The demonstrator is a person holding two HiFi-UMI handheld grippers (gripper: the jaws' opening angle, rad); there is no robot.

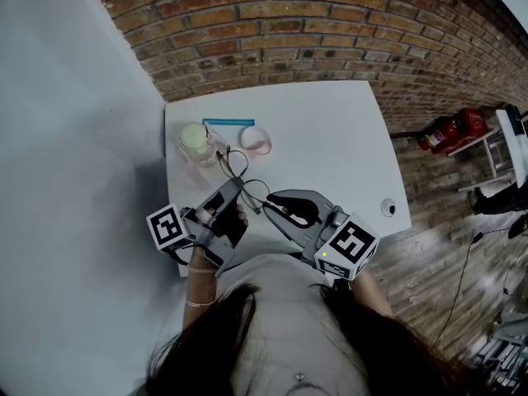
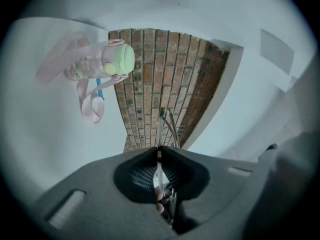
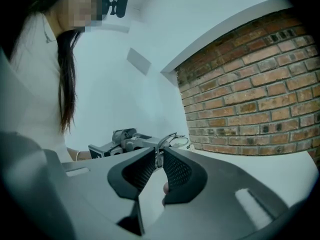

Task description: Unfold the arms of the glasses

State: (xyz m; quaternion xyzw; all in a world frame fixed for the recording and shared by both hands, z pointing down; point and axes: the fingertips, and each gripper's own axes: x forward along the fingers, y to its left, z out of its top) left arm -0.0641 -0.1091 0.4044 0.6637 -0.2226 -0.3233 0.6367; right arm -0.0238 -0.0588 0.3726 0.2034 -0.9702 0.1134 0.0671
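- Count: 2 tongs, 1 pair of glasses, 1 bottle, 1 pink strap loop, 1 blue stick, 1 red fire extinguisher (on the floor, well off to the right).
- Glasses [image 1: 238, 165]: thin dark wire frame with clear lenses, held between the two tongs over the near-left part of the white surface [image 1: 330, 147], just in front of the bottle.
- Can't tell from any view whether the arms are folded or open (the wire is too fine).
- Left tongs [image 2: 158, 153]: closed tight on a thin piece of the glasses; wire pokes out past the tips, seen against the brick wall.
- Right tongs [image 3: 159, 158]: pinched on another part of the same wire frame, with only a sliver of gap between the pads; tips point at the left tongs.
- Bottle [image 1: 196, 143]: clear body, pale green lid, at the surface's far-left corner.
- Pink strap loop [image 1: 256, 139]: lies just right of the bottle.
- Blue stick [image 1: 228, 123]: lies flat behind the bottle, near the far edge.
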